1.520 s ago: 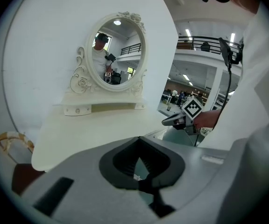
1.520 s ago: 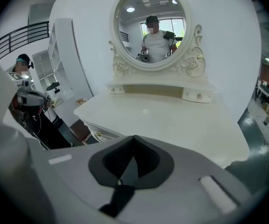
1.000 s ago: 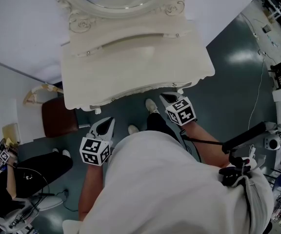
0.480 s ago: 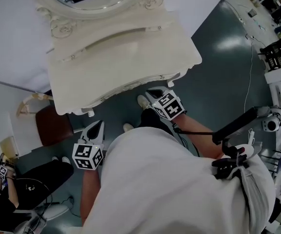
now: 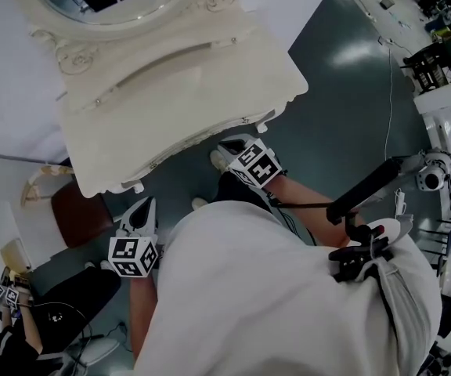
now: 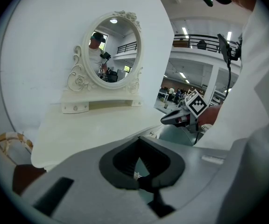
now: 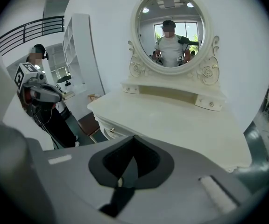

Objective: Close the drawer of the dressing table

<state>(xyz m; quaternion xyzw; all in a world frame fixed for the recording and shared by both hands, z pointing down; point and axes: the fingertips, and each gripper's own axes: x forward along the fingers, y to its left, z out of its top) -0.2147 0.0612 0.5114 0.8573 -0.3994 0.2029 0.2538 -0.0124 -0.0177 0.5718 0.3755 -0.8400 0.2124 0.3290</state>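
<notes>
1. status of task item. the dressing table (image 5: pixel 171 108) stands against the white wall, with its oval mirror (image 7: pixel 172 29) at the back. the drawer front (image 7: pixel 107 127) sits under the front lip of the tabletop. in the right gripper view it appears flush with the carcass. in the head view nothing juts out past the table's front edge.

2. gripper state. the left gripper (image 5: pixel 146 204) has its jaws brought together with nothing between them. it is held near the table's left front corner, apart from it. the right gripper (image 5: pixel 224 143) is likewise fully closed and empty. it is just beside the front edge, and contact cannot be confirmed.

3. change over the last 1 second. in the head view the table has slid toward the upper left of the frame, and both grippers have slid with it. each gripper keeps the same relation to the table's front edge, and the jaws of both stay together. the shift reads as camera motion, not hand travel.

4. meaning for the task. no push appears to be in progress. judged from the flush front, the drawer is probably already closed. only withdrawal of the 2 grippers seems left to do.

5. surroundings. a brown-seated stool (image 5: pixel 77 214) stands left of the table.
</notes>
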